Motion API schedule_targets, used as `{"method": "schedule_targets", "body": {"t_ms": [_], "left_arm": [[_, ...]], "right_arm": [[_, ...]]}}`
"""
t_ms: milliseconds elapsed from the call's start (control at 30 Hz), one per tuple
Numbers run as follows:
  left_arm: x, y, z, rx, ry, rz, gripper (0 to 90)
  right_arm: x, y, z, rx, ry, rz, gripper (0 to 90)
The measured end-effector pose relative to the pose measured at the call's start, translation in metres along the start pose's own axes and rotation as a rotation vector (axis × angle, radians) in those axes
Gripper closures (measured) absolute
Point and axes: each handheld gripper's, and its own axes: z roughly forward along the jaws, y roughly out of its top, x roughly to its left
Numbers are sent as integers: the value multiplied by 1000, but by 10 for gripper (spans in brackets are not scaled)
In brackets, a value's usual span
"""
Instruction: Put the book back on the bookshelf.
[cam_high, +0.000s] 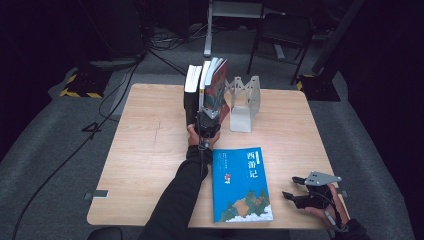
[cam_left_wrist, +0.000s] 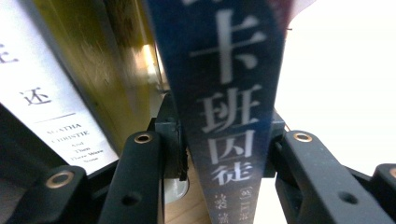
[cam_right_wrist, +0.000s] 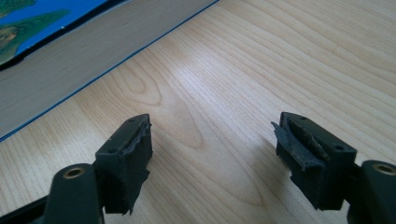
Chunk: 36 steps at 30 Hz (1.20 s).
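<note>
Several books stand in a row at the table's far middle. My left gripper (cam_high: 207, 114) reaches into that row from the near side. In the left gripper view a dark blue book spine (cam_left_wrist: 229, 93) with pale characters stands between its jaws (cam_left_wrist: 224, 140); the pads sit close at both sides without clearly pressing it. In the high view this book (cam_high: 216, 87) leans right toward a bookend. A blue book (cam_high: 242, 185) lies flat near the front edge. My right gripper (cam_high: 292, 189) rests open to its right, and its jaws (cam_right_wrist: 212, 140) have only bare wood between them.
A white-spined book (cam_left_wrist: 37, 93) stands left of the dark blue one. A grey metal bookend (cam_high: 245, 102) stands right of the row. The flat book's page edge (cam_right_wrist: 93, 60) lies just beyond the right jaws. The wooden table (cam_high: 150, 150) ends close behind the row.
</note>
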Motion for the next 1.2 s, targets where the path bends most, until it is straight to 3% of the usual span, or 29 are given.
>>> {"method": "schedule_targets", "body": {"t_ms": [800,1000,1200], "left_arm": [[13,2,-37,15,-88,110,637],[19,-1,-55,10,-116,175,636],[25,-8,-69,-3,-160,211,620]], "right_arm": [[0,0,0,-1,0,-1,264],[0,0,0,-1,0,-1,265],[0,-1,0,-1,0,0,265]]}}
